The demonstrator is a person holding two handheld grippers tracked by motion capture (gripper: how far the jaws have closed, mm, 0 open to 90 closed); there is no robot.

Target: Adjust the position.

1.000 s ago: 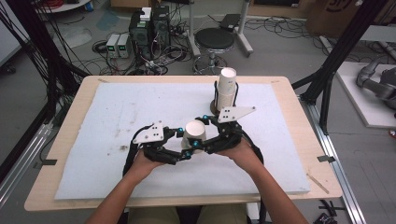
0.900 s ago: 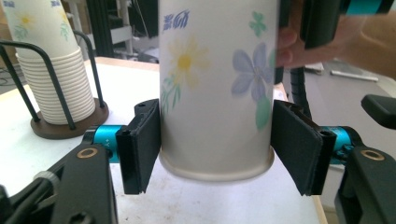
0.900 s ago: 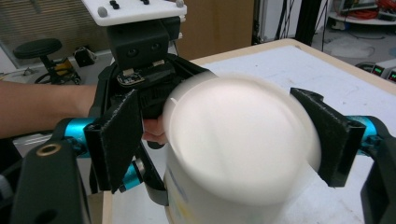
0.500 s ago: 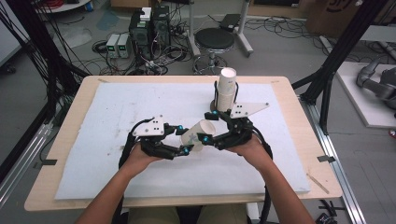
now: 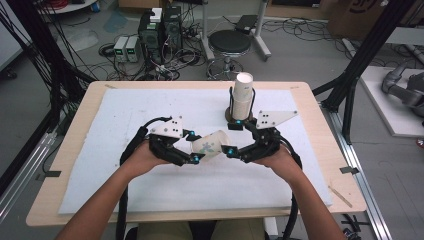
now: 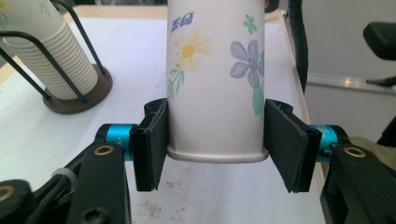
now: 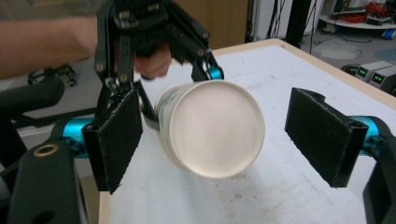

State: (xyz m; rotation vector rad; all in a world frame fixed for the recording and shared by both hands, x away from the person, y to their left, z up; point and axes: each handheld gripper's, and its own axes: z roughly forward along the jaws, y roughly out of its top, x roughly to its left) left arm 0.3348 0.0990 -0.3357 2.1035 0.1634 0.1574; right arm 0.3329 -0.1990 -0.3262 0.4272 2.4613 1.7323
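jaws of the left gripper (image 5: 192, 152) and right gripper (image 5: 231, 149) flank a flowered paper cup (image 5: 210, 145) in the high view, now tipped sideways above the tabletop (image 5: 125, 115), no longer upright, near the cup stack (image 5: 242, 97). left gripper view: jaws clamp the cup (image 6: 215, 79); its rim is cut off. right gripper view: jaws apart around its base (image 7: 215, 133), so a handover looks unfinished.

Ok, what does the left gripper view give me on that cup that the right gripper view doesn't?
The left gripper view shows the paper cup's flowered side and its rim end clamped between the left gripper's pads, plus the cup stack in its wire holder. The right gripper view shows the cup's closed white base facing the camera, the right gripper's jaws spread wide of it, and the person's hand behind. Both show the cup and the white mat.
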